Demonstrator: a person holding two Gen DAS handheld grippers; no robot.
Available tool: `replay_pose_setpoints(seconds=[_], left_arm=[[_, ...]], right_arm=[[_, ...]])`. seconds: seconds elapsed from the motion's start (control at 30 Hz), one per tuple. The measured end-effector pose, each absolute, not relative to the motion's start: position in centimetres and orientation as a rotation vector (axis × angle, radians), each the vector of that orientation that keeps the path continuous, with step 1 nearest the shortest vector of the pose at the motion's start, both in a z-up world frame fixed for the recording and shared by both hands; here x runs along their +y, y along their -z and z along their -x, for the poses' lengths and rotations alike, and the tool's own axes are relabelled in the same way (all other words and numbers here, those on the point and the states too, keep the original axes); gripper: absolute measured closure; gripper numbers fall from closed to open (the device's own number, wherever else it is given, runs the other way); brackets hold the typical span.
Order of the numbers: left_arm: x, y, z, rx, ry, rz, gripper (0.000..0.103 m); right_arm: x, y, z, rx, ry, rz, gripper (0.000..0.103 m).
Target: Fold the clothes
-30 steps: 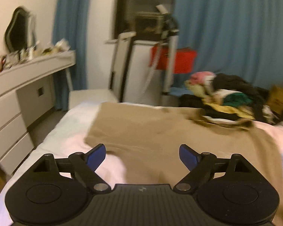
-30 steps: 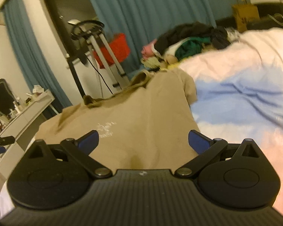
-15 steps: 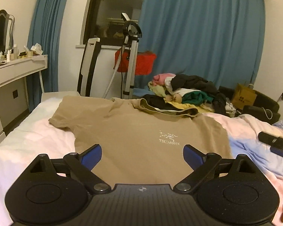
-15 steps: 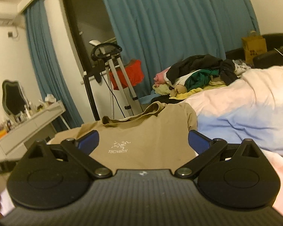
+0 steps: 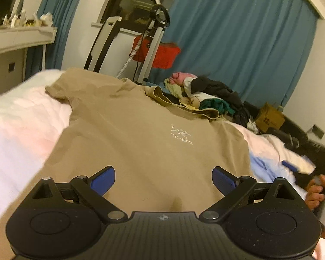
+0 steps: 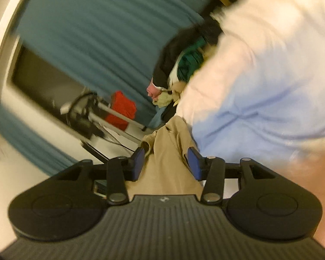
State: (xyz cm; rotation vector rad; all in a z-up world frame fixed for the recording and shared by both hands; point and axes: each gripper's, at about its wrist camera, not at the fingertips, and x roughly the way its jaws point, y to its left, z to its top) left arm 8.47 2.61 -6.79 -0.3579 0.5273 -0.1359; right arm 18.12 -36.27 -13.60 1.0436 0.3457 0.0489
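Bare bed (image 5: pixel 21 117) flanks the flat tan T-shirt (image 5: pixel 140 143); left hand-held gripper (image 5: pixel 163 181) gapes wide, right hand-held gripper (image 6: pixel 165 162) seemingly half-closed around its edge.

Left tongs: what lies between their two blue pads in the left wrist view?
Only the tan T-shirt, spread flat on the bed. The left tongs stand open over its lower part, gripping nothing, in the left wrist view.

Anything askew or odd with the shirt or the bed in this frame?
The tan T-shirt lies flat, logo up, but its collar is rumpled and overlaps the loose clothes pile. The right wrist view is tilted and motion-blurred. No damage visible.
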Motion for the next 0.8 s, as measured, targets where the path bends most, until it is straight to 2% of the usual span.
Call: replay_pose_setpoints(seconds=[0.1,0.33,0.53,0.8], left_arm=[[2.9,7.7,-9.2,0.527,0.146,0.386,0.006],[3.3,9.5,-11.0,0.537,0.149,0.418,0.006],[3.8,11.4,-13.0,0.58,0.16,0.462,0.006],[4.8,12.5,-14.1,0.611,0.168,0.556,0.006]], right_arm=[[-37.5,16.3,-21.1,0.372,-0.079,-1.171,0.056],[-35.9,20.6,-27.5,0.444,-0.106,-1.21,0.056],[-35.5,20.6,-29.6,0.439,-0.109,-1.167,0.093],[-37.5,14.7,-27.1,0.24,0.002,-0.999,0.097]])
